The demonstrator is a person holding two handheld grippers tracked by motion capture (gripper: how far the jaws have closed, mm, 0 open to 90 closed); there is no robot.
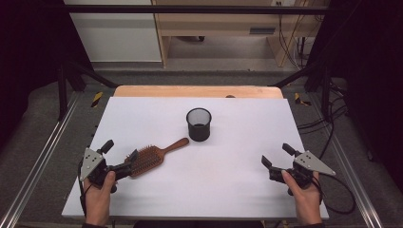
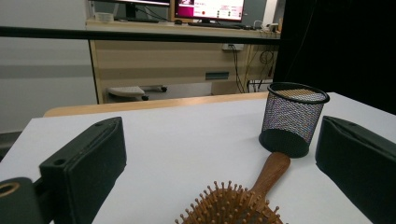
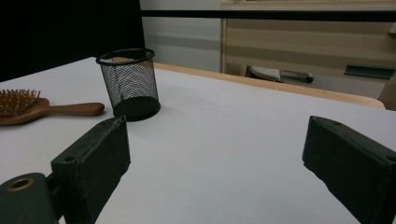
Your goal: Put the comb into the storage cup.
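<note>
Two wide-open grippers, left gripper (image 1: pixel 119 156) beside the wooden hairbrush (image 1: pixel 151 157) and right gripper (image 1: pixel 276 155) apart; mesh cup (image 1: pixel 198 124) stands at twelve o'clock on the surface (image 1: pixel 228 175).

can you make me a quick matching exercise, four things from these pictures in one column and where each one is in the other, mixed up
1. wooden hairbrush
2. mesh pen cup
3. left gripper
4. right gripper

a. upright mid-table, by the brush handle's tip
b. open, at the table's right edge, nothing near its jaws
c. lying flat, bristles up
d. open, one jaw by the brush head

Pairs: 1-c, 2-a, 3-d, 4-b
</note>
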